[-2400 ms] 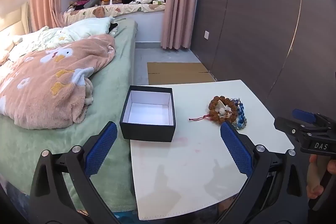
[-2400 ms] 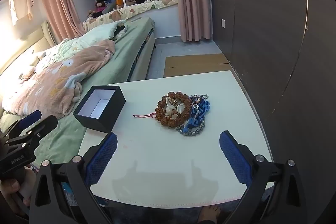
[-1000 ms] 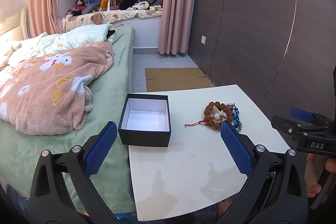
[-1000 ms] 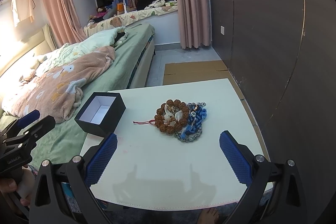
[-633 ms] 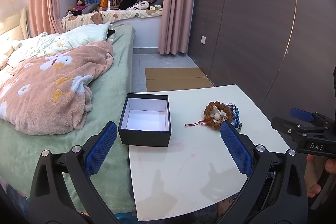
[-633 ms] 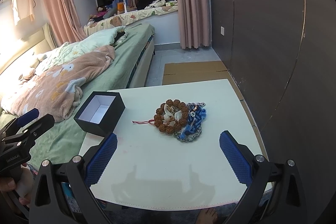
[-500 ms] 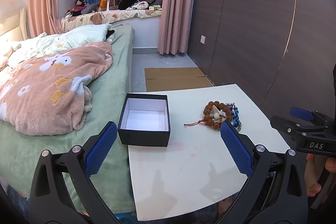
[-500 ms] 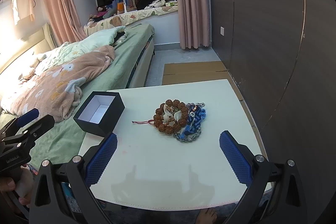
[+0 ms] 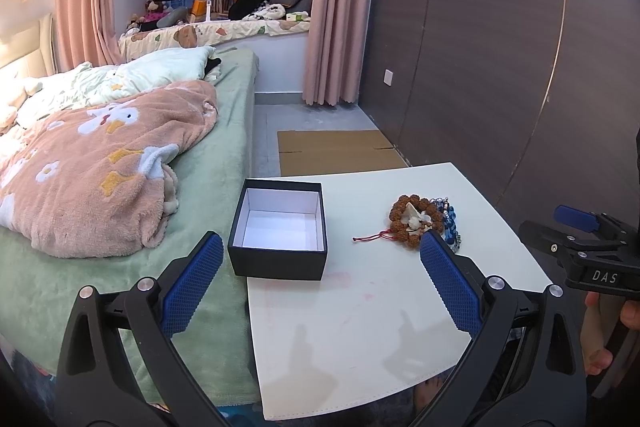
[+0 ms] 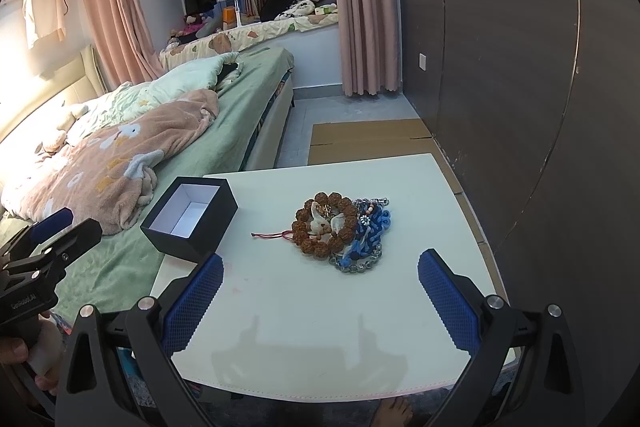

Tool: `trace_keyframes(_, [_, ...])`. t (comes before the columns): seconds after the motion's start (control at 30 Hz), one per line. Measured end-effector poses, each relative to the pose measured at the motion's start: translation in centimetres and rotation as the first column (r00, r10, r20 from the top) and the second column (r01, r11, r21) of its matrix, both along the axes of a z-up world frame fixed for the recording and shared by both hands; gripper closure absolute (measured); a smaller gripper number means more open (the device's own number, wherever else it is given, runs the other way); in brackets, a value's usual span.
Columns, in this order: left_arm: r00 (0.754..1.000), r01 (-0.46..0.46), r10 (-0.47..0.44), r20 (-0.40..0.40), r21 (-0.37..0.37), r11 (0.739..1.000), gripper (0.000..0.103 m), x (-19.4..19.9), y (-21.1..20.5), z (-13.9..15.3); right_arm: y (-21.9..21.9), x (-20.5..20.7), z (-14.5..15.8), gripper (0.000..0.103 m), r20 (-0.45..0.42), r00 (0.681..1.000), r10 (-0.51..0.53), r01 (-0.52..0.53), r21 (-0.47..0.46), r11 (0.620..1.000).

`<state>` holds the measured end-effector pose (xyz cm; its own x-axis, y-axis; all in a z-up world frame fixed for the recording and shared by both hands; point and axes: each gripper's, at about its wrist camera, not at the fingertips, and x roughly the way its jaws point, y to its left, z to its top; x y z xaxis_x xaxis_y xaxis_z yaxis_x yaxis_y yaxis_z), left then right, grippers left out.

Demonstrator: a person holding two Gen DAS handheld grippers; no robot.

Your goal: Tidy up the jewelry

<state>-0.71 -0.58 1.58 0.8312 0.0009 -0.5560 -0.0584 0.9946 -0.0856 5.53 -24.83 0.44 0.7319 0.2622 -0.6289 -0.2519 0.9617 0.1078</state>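
Grippers hanging back, both of them, short of the bench (image 10: pixel 304 315) and nothing in hand! Compare with a couple of seconds ago and the change is small: both cameras have pulled back a touch, so the black box (image 9: pixel 280 227) and the jewelry pile (image 10: pixel 340 227) sit slightly farther off in each view, while neither has shifted on the bench itself. That tells me the task hasn't really started; this looks like lining up, not grabbing.

Left gripper (image 9: pixel 320 283): fingers spread wide, empty, aimed between the box and the pile. Right gripper (image 10: pixel 320 291): fingers just as wide, empty, pointed at the pile.

And the goods? Brown bead bracelet (image 10: pixel 324 223) with its red cord trailing left, touching a blue beaded piece (image 10: pixel 372 231) on its right, a metal chain tangled at the near edge. All of it lies mid-bench, well apart from the open, empty box at the left edge beside the bed (image 9: pixel 120 187).

Every piece still to go in, I'd say!
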Motion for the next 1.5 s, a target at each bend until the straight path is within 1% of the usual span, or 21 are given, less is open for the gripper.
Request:
trace_keyframes(0.43, [1.000,0.000,0.000,0.005,-0.009,1.000,0.005,-0.1,-0.1,0.1,-0.2,0.0,0.1,0.007,0.002,1.000,-0.016,0.016,0.009,1.000])
trace_keyframes(0.63, [1.000,0.005,-0.005,-0.002,-0.027,1.000,0.005,0.7,-0.5,0.1,-0.8,0.6,0.0,0.007,-0.014,0.999,-0.042,0.042,0.028,0.999])
trace_keyframes(0.83, [1.000,0.018,-0.018,-0.009,-0.061,0.998,0.005,2.5,-1.1,0.1,-2.1,1.9,-0.2,0.008,-0.041,0.995,-0.088,0.091,0.076,0.993])
trace_keyframes(0.9, [1.000,0.018,-0.019,-0.011,-0.077,0.997,0.005,3.3,-1.5,0.1,-2.6,2.5,-0.4,0.010,-0.059,0.992,-0.110,0.115,0.095,0.989])
trace_keyframes(1.03, [0.999,0.041,-0.045,-0.021,-0.128,0.991,0.005,4.7,-2.3,-0.2,-3.6,3.8,-1.1,0.020,-0.110,0.985,-0.135,0.149,0.135,0.980])
trace_keyframes(1.1, [0.997,0.065,-0.070,-0.031,-0.145,0.987,0.009,5.6,-3.0,-0.5,-4.1,4.4,-1.5,0.023,-0.135,0.981,-0.141,0.163,0.162,0.973])
trace_keyframes(1.17, [0.995,0.079,-0.087,-0.046,-0.155,0.985,0.018,6.5,-3.6,-1.0,-4.6,5.0,-1.8,0.030,-0.156,0.976,-0.149,0.178,0.190,0.966])
trace_keyframes(1.2, [0.994,0.085,-0.095,-0.055,-0.161,0.983,0.020,7.0,-3.8,-1.3,-4.8,5.2,-2.0,0.031,-0.163,0.975,-0.151,0.183,0.199,0.963])
trace_keyframes(1.27, [0.991,0.097,-0.113,-0.079,-0.181,0.979,0.031,8.0,-4.2,-2.0,-5.2,6.0,-2.5,0.037,-0.191,0.969,-0.154,0.195,0.221,0.955])
trace_keyframes(1.3, [0.989,0.100,-0.118,-0.086,-0.192,0.976,0.032,8.4,-4.4,-2.2,-5.3,6.2,-2.7,0.038,-0.199,0.968,-0.154,0.198,0.227,0.954])
trace_keyframes(1.37, [0.986,0.106,-0.131,-0.108,-0.212,0.972,0.040,9.3,-4.7,-3.0,-5.6,7.0,-3.3,0.044,-0.222,0.963,-0.152,0.206,0.247,0.947])
trace_keyframes(1.5, [0.976,0.121,-0.162,-0.145,-0.255,0.959,0.048,10.9,-4.9,-4.2,-6.0,8.6,-4.6,0.053,-0.279,0.950,-0.142,0.224,0.289,0.931])
